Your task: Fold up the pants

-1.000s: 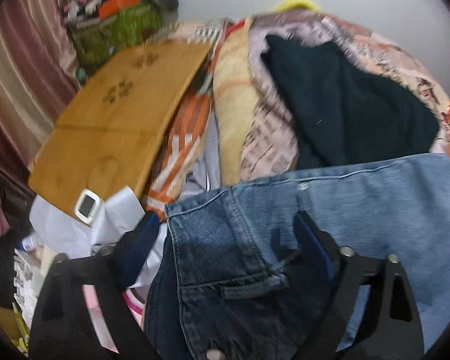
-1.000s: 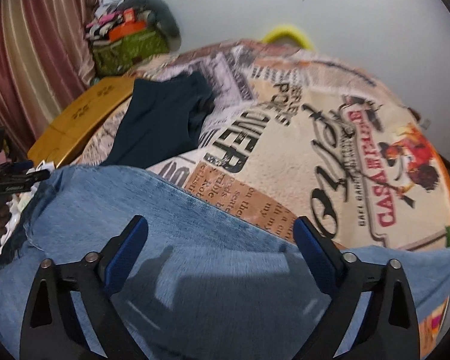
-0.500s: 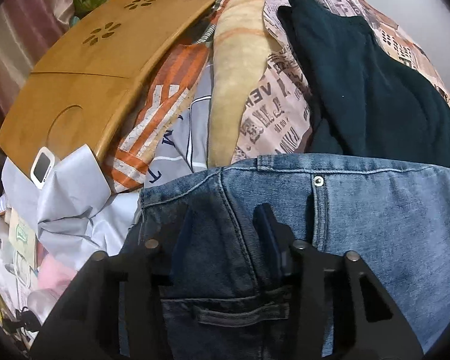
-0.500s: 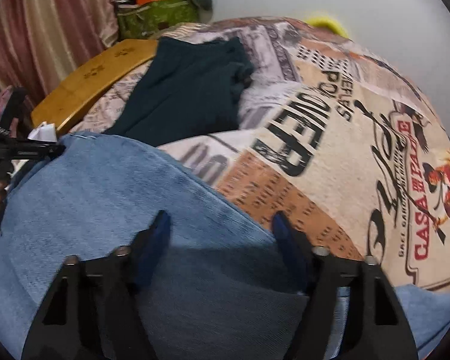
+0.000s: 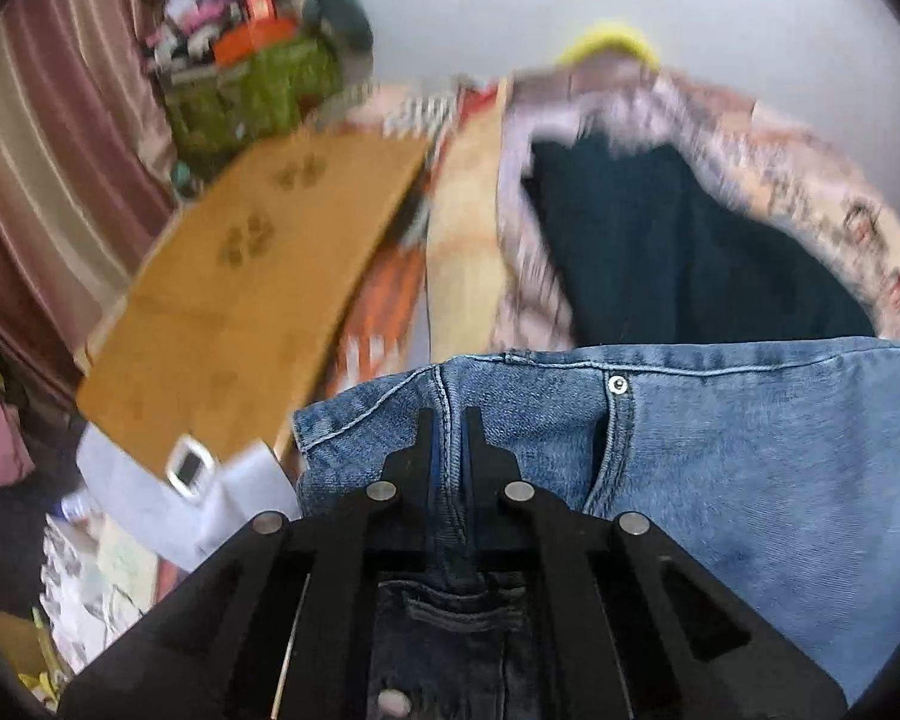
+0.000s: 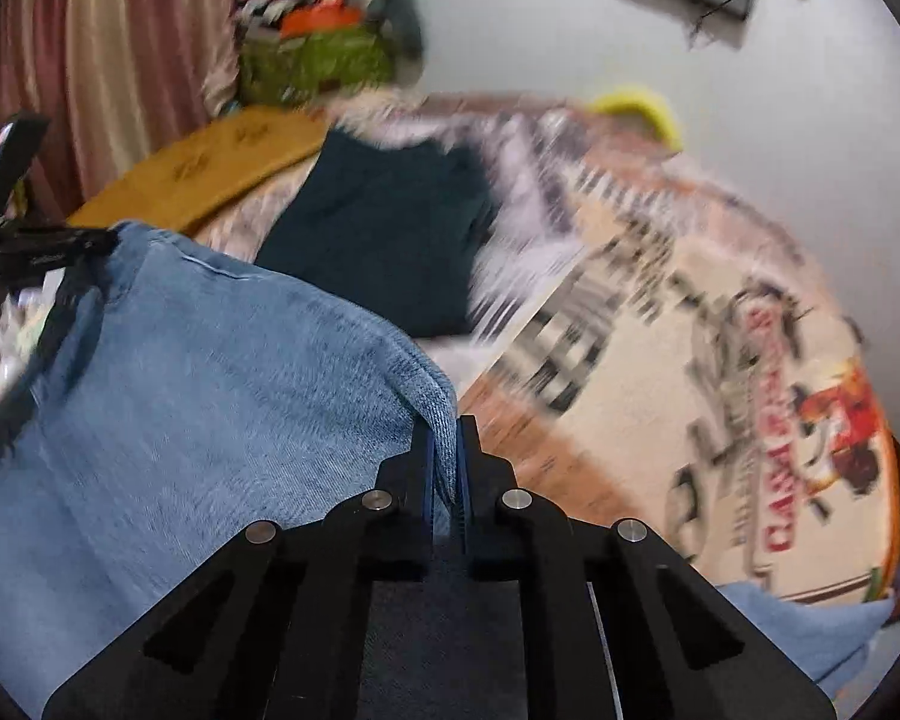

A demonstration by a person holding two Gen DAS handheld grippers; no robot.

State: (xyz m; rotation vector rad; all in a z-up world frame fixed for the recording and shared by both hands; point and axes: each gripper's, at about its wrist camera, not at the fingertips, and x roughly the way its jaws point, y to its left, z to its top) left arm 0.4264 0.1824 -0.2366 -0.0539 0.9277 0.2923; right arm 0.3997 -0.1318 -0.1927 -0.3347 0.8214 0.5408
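Looking from biggest to smallest, we see the bed [image 6: 720, 324] first, with a cover full of printed words and pictures that fills the right side of the right wrist view. On it lie the blue pants [image 5: 750, 468], our jeans. They fill the lower half of the left wrist view and the lower left of the right wrist view [image 6: 180, 420].

Behind the pants a dark green cloth [image 5: 678, 252] lies flat on the bed cover, in the middle of both views. A brown wooden board [image 5: 252, 312] with paw shapes cut in it sits at the left of the left wrist view, tilted. A striped curtain [image 5: 42, 180] hangs at the far left. A green bag [image 6: 312, 66] full of stuff sits near the wall at the top.

Our left gripper [image 5: 447, 420] is at the bottom middle of its view. Its fingers are pinching the waistband of the pants along a seam, near a small metal rivet [image 5: 617, 384].

Our right gripper [image 6: 444, 426] is at the bottom middle of its view. Its fingers are pinching a bunched edge of the pants, and the cloth sticks up between them.
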